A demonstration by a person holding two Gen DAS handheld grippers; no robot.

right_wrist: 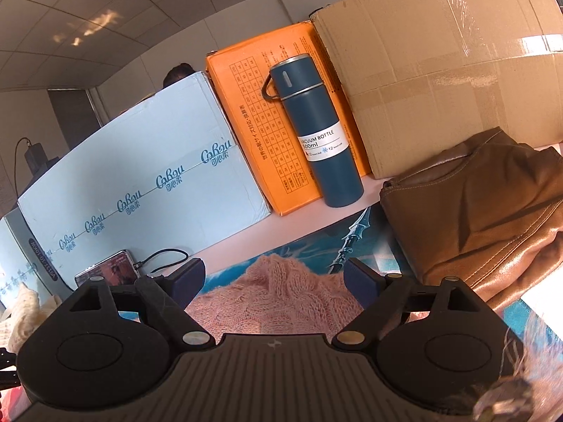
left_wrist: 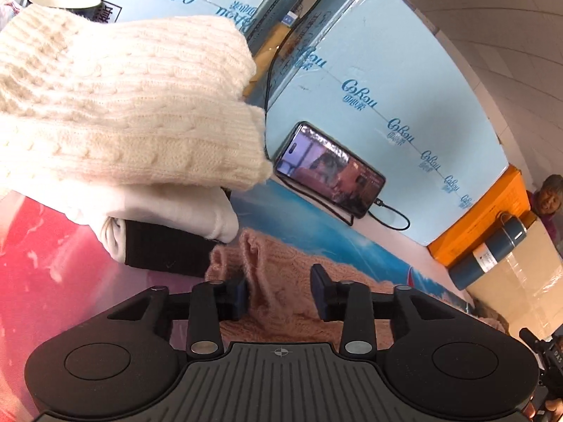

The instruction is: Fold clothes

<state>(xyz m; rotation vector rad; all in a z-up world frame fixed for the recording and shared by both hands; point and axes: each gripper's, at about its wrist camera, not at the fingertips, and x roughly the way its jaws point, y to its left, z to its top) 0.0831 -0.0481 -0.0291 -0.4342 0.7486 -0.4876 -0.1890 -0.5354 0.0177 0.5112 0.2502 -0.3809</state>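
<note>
Pink knit sweater [left_wrist: 281,281] lies on the printed mat [left_wrist: 334,242], directly under and ahead of both claws. The left gripper [left_wrist: 279,292] hangs over it with jaws spread, fabric showing in the gap, nothing pinched. The right gripper [right_wrist: 274,281] is likewise spread wide above the same knit [right_wrist: 278,292]. To the left sits a folded stack topped by a cream cable-knit sweater [left_wrist: 123,105]. A brown leather garment [right_wrist: 485,218] lies to the right, near a blue vacuum bottle [right_wrist: 316,133].
</note>
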